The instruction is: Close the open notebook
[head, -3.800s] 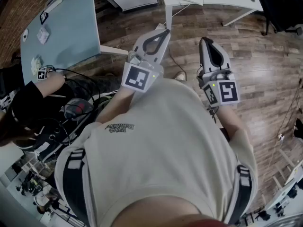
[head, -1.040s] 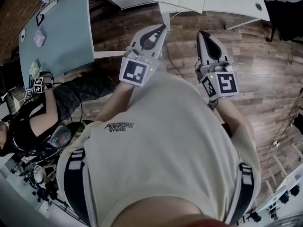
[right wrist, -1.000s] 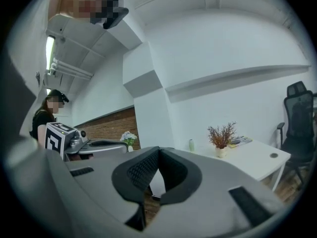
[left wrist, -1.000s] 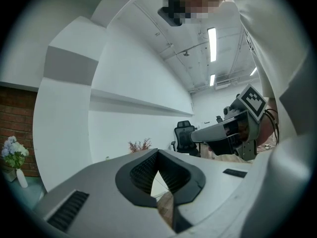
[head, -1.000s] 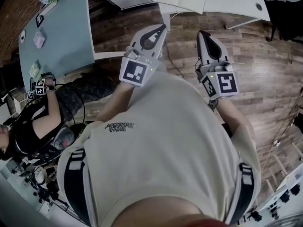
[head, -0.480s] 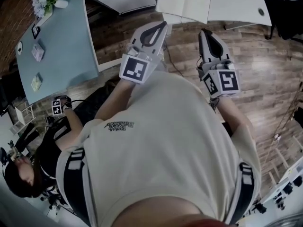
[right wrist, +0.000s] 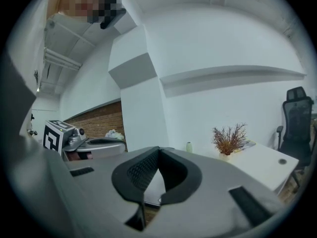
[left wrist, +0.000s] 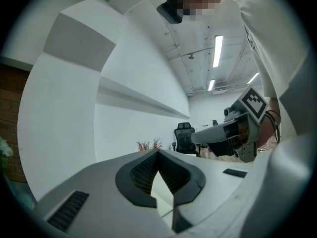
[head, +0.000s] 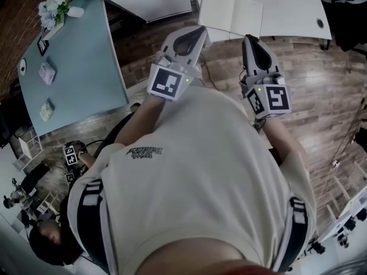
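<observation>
The open notebook lies flat with blank white pages on the white table at the top of the head view. Both grippers are held level in front of the person's chest, above the wooden floor and short of the table edge. My left gripper points at the notebook's near left corner, jaws together and empty. My right gripper is just below the notebook's near right side, also shut with nothing in it. Neither touches the notebook.
A teal table with flowers and small items stands at the left. Another seated person is at the lower left. A dried plant stands on the white table, and a black office chair is beside it.
The person has walked toward the white table with both grippers held ahead. The notebook and table have come lower in the head view, and the seated person has slid toward the lower left.
</observation>
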Demonstrator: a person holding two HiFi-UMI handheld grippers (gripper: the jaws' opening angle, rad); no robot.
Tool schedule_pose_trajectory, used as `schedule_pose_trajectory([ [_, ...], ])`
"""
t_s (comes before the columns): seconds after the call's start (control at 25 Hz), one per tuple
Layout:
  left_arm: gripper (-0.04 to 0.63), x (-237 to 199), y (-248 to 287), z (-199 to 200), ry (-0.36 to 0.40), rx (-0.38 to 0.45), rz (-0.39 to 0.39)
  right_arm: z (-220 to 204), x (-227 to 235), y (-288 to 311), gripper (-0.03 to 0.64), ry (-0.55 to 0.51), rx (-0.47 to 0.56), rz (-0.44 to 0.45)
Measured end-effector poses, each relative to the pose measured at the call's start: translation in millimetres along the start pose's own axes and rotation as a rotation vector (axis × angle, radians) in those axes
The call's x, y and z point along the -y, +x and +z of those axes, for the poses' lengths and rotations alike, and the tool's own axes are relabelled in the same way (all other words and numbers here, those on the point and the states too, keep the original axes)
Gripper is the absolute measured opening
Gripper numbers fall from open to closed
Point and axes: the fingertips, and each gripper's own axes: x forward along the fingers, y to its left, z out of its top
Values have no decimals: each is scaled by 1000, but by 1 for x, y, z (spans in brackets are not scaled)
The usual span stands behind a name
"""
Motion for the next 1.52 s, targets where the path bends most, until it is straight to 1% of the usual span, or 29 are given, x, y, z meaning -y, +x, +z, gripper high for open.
schedule_pose_trajectory([
  [0.32, 12, -31, 1, -5, -5, 13, -27, 2, -12, 33, 3, -19, -5, -18],
  [0.56, 12, -40, 6, -7, -8, 11, -11, 6, -11, 44, 3, -44, -8, -1],
  [0.76, 12, -47, 11, -11, -17, -2, 26, 5, -9, 56, 3, -47, -16, 41],
  [0.96, 12, -52, 15, -17, -48, -28, 71, 4, -4, 65, 3, -42, -39, 94],
  [1.12, 12, -57, 19, -23, -58, -52, 109, -2, 3, 76, 3, -44, -65, 125],
  [1.28, 12, -63, 24, -42, -35, -84, 134, -12, 1, 91, 3, -51, -95, 165],
  [1.4, 12, -66, 28, -57, -45, -124, 148, -25, -3, 105, 5, -73, -129, 200],
  [1.52, 12, -70, 34, -78, -48, -137, 144, -46, -6, 118, 17, -90, -182, 220],
])
